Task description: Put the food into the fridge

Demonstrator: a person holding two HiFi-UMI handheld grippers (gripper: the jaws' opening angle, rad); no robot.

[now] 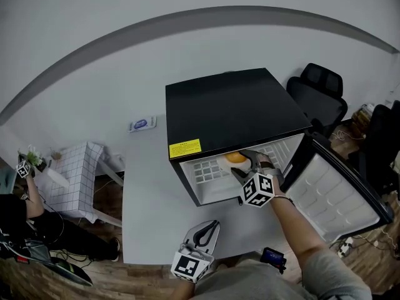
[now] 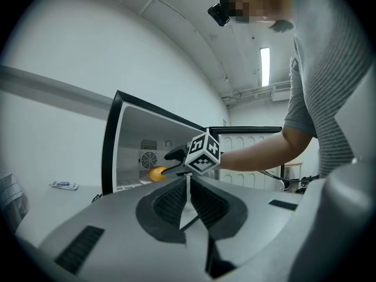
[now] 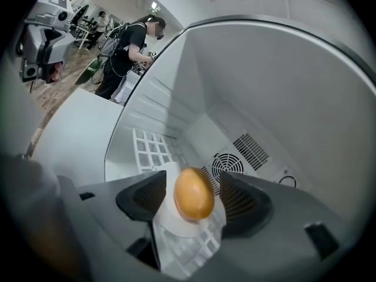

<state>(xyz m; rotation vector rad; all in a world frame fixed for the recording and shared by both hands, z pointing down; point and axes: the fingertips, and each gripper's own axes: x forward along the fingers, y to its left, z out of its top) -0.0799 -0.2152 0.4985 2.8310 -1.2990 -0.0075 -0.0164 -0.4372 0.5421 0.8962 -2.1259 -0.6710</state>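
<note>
Orange egg-shaped food (image 3: 194, 192) on white base (image 3: 176, 223) between parted jaws of right gripper (image 3: 192, 190); left gripper (image 2: 188, 200) closed

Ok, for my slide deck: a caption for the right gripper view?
Right gripper open, jaws either side of an egg, not touching it, inside the fridge.

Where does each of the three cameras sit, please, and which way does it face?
Head view: on the person's head, looking steeply down at the table and open fridge; shows left gripper, right gripper, right forearm.
Left gripper view: on the left gripper, looking level across the table into the fridge; shows its shut jaws, the person's torso.
Right gripper view: on the right gripper, looking inside the fridge; shows its open jaws flanking the orange food.
Shared: all three show fridge and orange food.
</note>
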